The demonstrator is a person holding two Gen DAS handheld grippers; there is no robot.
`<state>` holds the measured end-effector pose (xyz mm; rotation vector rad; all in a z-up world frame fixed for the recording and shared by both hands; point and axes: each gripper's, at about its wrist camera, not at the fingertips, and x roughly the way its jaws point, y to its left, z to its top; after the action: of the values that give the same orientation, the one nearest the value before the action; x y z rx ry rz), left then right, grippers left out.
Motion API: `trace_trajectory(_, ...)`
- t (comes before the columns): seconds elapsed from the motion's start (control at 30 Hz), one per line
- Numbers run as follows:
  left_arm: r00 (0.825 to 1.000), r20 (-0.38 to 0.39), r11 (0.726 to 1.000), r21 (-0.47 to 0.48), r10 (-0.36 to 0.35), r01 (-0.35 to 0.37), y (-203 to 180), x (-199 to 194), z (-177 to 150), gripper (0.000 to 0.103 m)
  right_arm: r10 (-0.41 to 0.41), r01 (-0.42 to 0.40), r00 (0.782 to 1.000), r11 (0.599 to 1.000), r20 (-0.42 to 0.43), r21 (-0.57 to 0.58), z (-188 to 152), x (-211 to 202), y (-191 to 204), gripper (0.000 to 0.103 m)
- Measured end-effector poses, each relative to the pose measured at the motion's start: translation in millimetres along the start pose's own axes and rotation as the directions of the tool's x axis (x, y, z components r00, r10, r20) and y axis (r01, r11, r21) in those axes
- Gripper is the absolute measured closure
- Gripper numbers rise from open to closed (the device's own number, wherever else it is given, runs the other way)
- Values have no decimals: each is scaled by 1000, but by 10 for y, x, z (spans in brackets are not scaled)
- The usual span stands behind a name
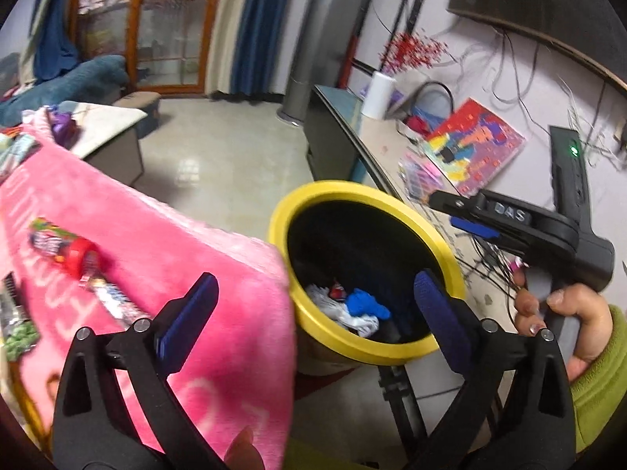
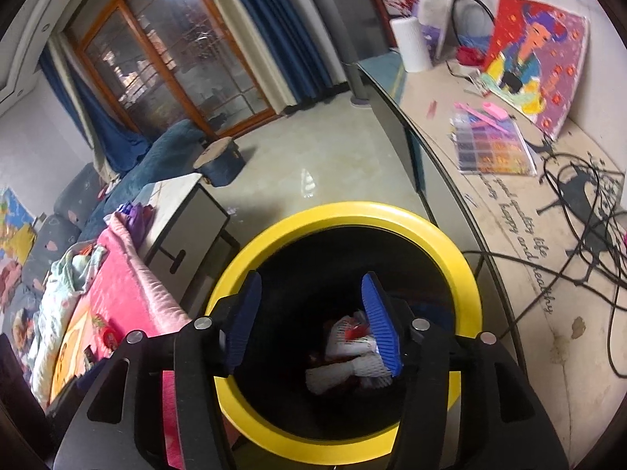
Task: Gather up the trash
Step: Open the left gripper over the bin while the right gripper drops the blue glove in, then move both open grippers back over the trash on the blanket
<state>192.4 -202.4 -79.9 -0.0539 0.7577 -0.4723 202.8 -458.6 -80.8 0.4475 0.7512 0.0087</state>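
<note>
A yellow-rimmed bin (image 1: 352, 192) with a dark inside stands between a pink blanket and a side table. White crumpled trash (image 1: 352, 319) and a blue scrap (image 1: 366, 301) lie at its bottom. My left gripper (image 1: 317, 301) hangs wide open over the bin's near-left rim, nothing between its blue pads. My right gripper (image 2: 309, 313) is open right above the bin (image 2: 450, 243), empty, with white and red trash (image 2: 345, 348) below it. In the left wrist view the right gripper (image 1: 450, 211) is held by a hand in a green sleeve beyond the bin.
Snack wrappers (image 1: 66, 250) lie on the pink blanket (image 1: 164, 258) left of the bin. The side table (image 2: 529, 274) on the right carries cables, a bead box (image 2: 490, 145), a colourful painting and a paper roll (image 2: 411, 43). A low white table (image 2: 184, 211) stands behind.
</note>
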Motion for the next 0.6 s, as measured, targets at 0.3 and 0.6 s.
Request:
trace_trajectory(0.3, 987, 117, 992, -61, 114, -108, 294, -381, 57, 11, 90, -84, 995, 988, 41, -130, -81, -195, 523, 41)
trace_trajectory(0.6, 951, 199, 969, -118, 239, -219, 610, -759, 43, 11, 163, -142, 986, 944, 44, -296, -312, -304, 1092, 32)
